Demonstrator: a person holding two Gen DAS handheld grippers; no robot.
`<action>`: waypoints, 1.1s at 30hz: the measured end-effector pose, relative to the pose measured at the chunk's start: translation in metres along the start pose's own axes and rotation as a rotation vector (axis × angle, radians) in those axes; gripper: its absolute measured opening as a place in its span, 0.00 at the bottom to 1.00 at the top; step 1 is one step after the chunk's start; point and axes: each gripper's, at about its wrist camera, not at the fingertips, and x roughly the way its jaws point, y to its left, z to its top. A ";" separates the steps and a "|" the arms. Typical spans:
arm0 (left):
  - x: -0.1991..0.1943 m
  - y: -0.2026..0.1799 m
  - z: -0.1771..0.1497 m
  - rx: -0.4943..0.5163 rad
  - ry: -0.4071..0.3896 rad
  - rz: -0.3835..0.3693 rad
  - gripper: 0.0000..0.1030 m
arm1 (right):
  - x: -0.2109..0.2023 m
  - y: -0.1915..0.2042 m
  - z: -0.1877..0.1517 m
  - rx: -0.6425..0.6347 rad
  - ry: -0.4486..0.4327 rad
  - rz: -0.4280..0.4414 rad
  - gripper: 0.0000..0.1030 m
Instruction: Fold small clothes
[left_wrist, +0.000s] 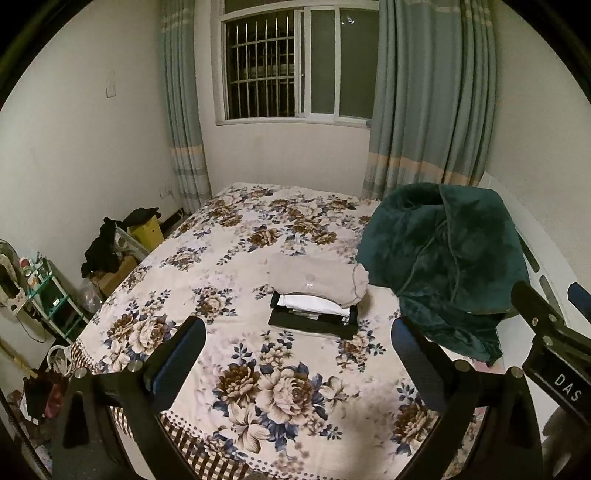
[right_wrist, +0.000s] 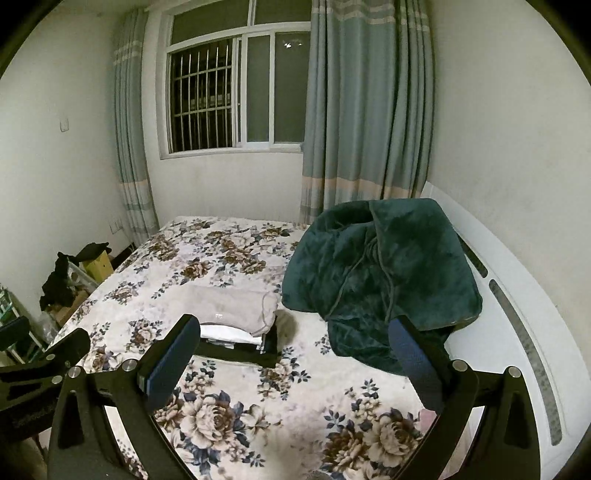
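Folded clothes (left_wrist: 317, 291) sit in a neat stack near the middle of the bed (left_wrist: 236, 258), on its floral cover. A beige-grey garment (right_wrist: 231, 308) lies on top, its edge rolled over toward the headboard side, with white pieces beneath and a flat black layer at the bottom. Just beside the stack, toward the bed's headboard edge, a dark green plush blanket (left_wrist: 443, 258) is heaped. Both the left claw (left_wrist: 299, 369) and the right claw (right_wrist: 295, 365) hover above the bed's near edge, spread wide, gripping nothing.
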 end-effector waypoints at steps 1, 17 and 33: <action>-0.001 0.000 0.000 -0.002 0.000 -0.002 1.00 | 0.001 0.000 0.001 -0.003 0.000 0.004 1.00; -0.021 0.002 0.009 -0.006 0.009 0.041 1.00 | -0.008 -0.008 0.011 -0.015 0.002 0.021 1.00; -0.026 0.001 0.009 -0.007 0.006 0.047 1.00 | -0.003 -0.009 0.028 -0.031 0.008 0.059 1.00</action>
